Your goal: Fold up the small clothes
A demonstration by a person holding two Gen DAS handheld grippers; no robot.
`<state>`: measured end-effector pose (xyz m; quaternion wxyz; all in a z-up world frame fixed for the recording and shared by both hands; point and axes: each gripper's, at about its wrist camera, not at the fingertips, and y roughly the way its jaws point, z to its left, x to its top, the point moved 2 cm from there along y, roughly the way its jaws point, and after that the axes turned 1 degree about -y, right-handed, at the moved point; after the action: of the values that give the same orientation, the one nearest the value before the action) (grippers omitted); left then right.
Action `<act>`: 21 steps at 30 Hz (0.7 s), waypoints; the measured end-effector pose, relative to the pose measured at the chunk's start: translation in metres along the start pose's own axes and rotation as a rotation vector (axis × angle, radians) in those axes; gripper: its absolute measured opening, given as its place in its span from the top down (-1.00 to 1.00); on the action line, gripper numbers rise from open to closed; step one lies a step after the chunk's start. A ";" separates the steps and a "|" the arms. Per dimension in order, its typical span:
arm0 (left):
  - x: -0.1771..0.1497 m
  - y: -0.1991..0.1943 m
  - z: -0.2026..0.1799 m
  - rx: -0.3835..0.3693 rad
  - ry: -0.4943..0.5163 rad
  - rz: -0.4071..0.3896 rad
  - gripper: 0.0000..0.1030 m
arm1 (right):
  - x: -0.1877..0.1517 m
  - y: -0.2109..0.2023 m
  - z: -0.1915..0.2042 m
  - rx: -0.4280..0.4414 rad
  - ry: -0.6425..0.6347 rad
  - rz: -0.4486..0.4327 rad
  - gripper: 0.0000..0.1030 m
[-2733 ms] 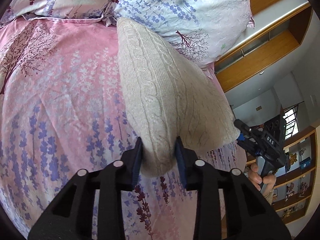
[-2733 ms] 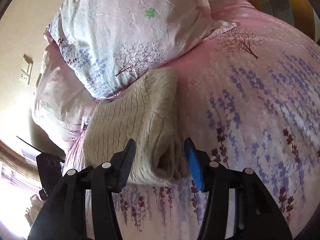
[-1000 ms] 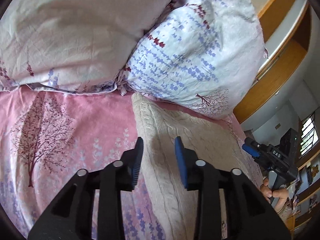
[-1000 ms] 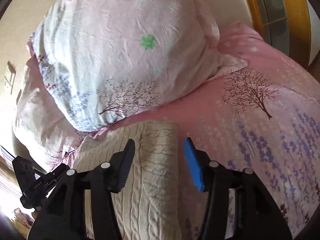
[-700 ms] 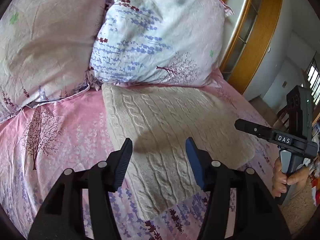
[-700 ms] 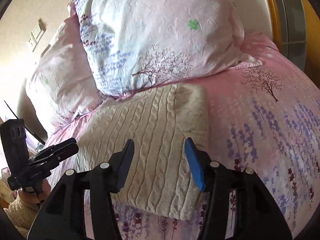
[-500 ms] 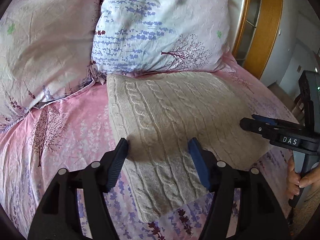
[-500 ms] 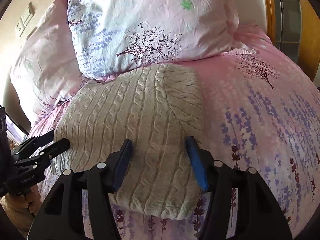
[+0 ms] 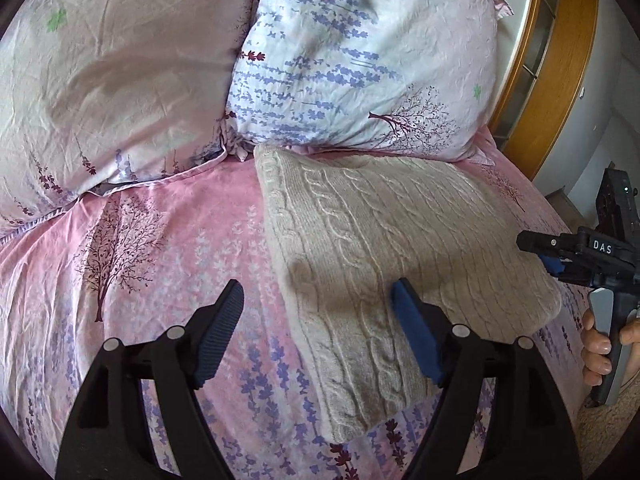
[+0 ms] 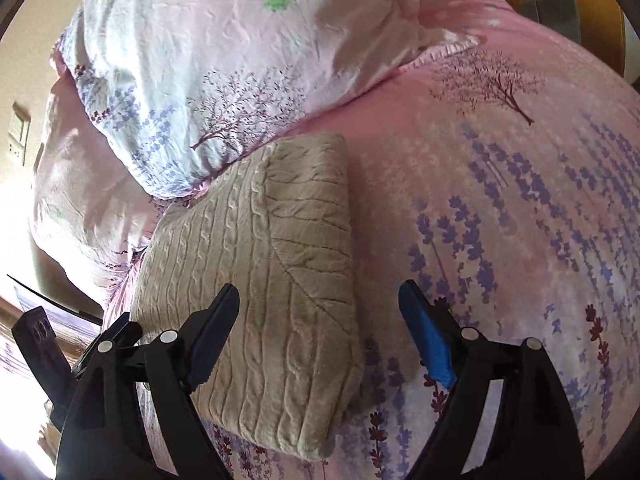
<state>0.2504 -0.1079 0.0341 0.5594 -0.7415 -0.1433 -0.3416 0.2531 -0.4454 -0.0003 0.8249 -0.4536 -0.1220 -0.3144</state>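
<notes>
A beige cable-knit sweater (image 9: pixel 384 248) lies folded in a thick rectangle on the pink floral bedsheet (image 9: pixel 160 248), its far edge against the pillows. It also shows in the right wrist view (image 10: pixel 272 272). My left gripper (image 9: pixel 318 328) is open and empty, held above the sweater's near left edge. My right gripper (image 10: pixel 320 332) is open and empty, above the sweater's near right end. The right gripper also shows at the right of the left wrist view (image 9: pixel 560 256).
Two floral pillows (image 9: pixel 360 56) (image 9: pixel 112 76) stand at the head of the bed. The sheet (image 10: pixel 520 220) stretches right of the sweater. Wooden furniture (image 9: pixel 560 72) stands beyond the bed's right side.
Both grippers have let go of the sweater, opened wide and drawn back from it. The sweater now lies flat and folded by the pillows.
</notes>
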 end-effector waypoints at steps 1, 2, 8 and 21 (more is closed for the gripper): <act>0.002 0.000 0.001 -0.002 -0.004 -0.004 -0.50 | 0.000 0.003 -0.002 0.006 0.011 0.010 -0.63; 0.004 0.000 0.001 -0.007 -0.010 -0.003 -0.51 | 0.001 0.003 -0.002 0.017 0.015 0.001 -0.65; 0.016 0.016 0.014 -0.114 -0.113 0.045 -0.56 | 0.006 0.008 -0.002 0.063 0.030 0.014 -0.68; 0.025 0.063 0.025 -0.303 -0.283 0.175 -0.62 | 0.012 0.030 0.012 0.209 0.017 0.077 -0.50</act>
<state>0.3145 -0.1100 0.0009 0.4433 -0.8674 -0.1024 -0.2016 0.2822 -0.4287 -0.0080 0.8803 -0.3668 -0.1296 -0.2717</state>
